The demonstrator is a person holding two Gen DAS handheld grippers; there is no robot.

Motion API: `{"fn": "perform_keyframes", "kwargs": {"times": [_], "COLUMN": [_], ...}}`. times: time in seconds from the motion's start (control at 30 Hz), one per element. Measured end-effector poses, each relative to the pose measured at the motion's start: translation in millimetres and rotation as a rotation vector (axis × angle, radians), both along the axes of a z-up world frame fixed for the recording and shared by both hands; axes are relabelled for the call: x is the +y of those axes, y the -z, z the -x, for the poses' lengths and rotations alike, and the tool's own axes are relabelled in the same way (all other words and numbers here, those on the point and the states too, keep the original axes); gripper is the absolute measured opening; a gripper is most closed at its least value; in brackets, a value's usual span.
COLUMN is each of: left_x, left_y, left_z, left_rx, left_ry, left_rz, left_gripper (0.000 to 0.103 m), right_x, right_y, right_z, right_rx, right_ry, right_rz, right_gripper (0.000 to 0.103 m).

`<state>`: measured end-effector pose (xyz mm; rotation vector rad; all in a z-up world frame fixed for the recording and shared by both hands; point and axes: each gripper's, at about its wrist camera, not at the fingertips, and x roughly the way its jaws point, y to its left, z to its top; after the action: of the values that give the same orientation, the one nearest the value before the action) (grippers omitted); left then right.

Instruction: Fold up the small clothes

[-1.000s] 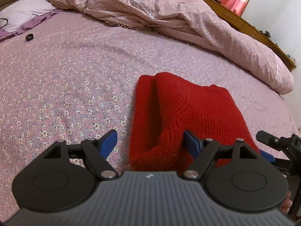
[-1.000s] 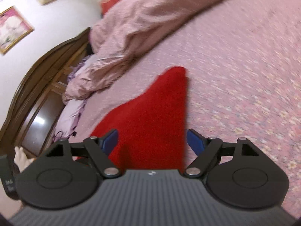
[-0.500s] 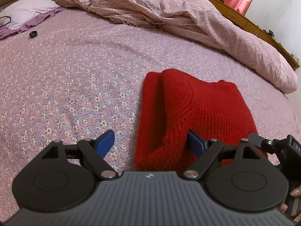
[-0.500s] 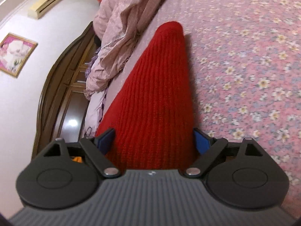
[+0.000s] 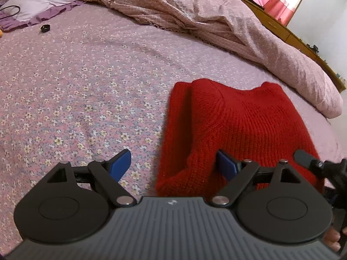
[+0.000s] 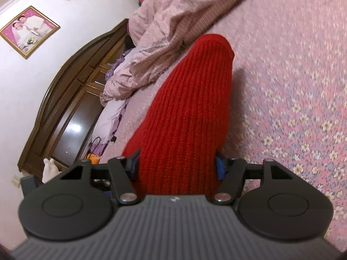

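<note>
Soft indoor light, fisheye bending, perhaps motion-blurred

Knit garment (image 5: 243,127) lies folded on the bed (image 5: 86,82), at its near edge; bunched quilt (image 5: 195,19) behind it, pillow (image 5: 36,0) far left at the head end. Left gripper (image 5: 173,162) straddles the garment's near-left corner, jaws apart. Right gripper (image 6: 176,162) at the garment's right end, jaws closing with knit between them, apparently touching both pads.
</note>
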<state>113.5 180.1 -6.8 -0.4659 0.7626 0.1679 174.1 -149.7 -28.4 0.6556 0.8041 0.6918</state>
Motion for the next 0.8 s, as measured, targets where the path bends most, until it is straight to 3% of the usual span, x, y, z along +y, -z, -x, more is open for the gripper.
{"fn": "perform_keyframes", "kwargs": {"times": [0.4,0.8], "left_x": [-58,-134], "left_y": [-16,-14], "left_z": [1,9], "left_rx": [-0.023,0.006], "left_ry": [0.163,0.328], "left_rz": [0.034,-0.022], "left_gripper": [0.089,0.088], "right_x": [-53,-133], "right_y": [-39,-18], "right_z": [25,71], "right_rx": [-0.048,0.042], "right_ry": [0.109,0.242], "right_rz": [0.024,0.013], "right_gripper": [0.061,0.061]}}
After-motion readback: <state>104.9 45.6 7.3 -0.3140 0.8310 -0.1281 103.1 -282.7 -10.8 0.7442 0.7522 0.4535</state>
